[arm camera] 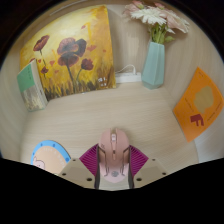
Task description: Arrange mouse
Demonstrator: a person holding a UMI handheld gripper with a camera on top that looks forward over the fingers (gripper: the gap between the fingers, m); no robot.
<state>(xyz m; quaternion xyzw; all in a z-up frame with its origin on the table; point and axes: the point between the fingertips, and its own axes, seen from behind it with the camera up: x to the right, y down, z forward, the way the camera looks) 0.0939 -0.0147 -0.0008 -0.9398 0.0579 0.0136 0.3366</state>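
A pale pink computer mouse [113, 152] sits between my gripper's [113, 163] two fingers, its nose pointing away toward the back of the table. The magenta pads [90, 157] press against both of its sides, so the gripper is shut on it. The mouse's rear end is hidden low between the fingers. I cannot tell whether it rests on the light wooden table [110, 105] or is held just above it.
A flower painting [72, 55] leans at the back left, a small green card [31, 86] beside it. A teal vase with daisies [155, 60] stands at the back right, an orange card [199, 104] to the right. A round blue-rimmed object [47, 155] lies left of the fingers.
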